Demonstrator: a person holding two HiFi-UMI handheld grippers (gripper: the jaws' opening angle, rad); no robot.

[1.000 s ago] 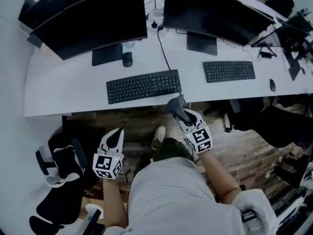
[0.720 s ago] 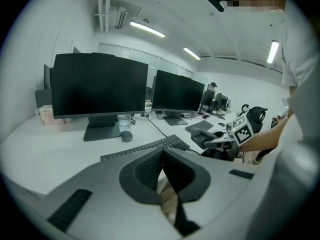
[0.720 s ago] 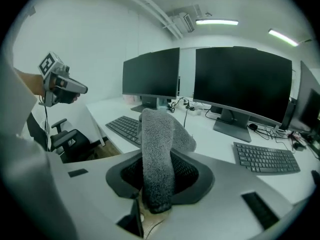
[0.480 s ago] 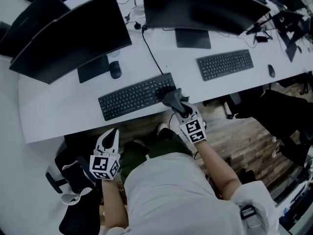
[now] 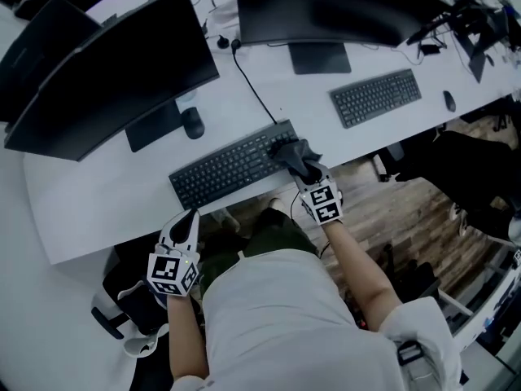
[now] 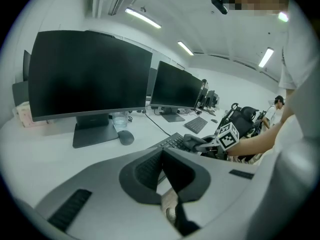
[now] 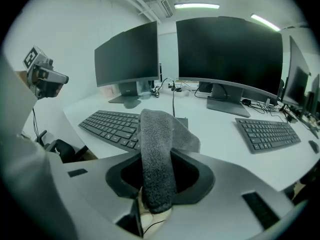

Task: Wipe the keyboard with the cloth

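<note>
While right gripper [image 5: 299, 161] clamps one cloth [image 5: 293, 149], two keyboards [image 5: 232, 165] [image 5: 375, 96] on desk [image 5: 106, 202]

A white curved table [image 5: 98, 210] carries two dark-screened monitors, the left monitor [image 5: 114, 63] and the right monitor [image 5: 326, 6], each on a flat stand; a dark mouse [image 5: 193, 122] lies just beside the left stand, a clear glass [image 6: 120, 120] near it; a black cable [image 5: 254, 88] runs between the monitors toward the table's near edge. The right-hand keyboard [image 5: 375, 96] lies before the right monitor, a second mouse [image 5: 448, 100] near its right end; below the table edge shows a wooden floor [image 5: 391, 210] with a black chair [image 5: 464, 177] at the right; strip lights [image 6: 142, 18] glow overhead.
</note>
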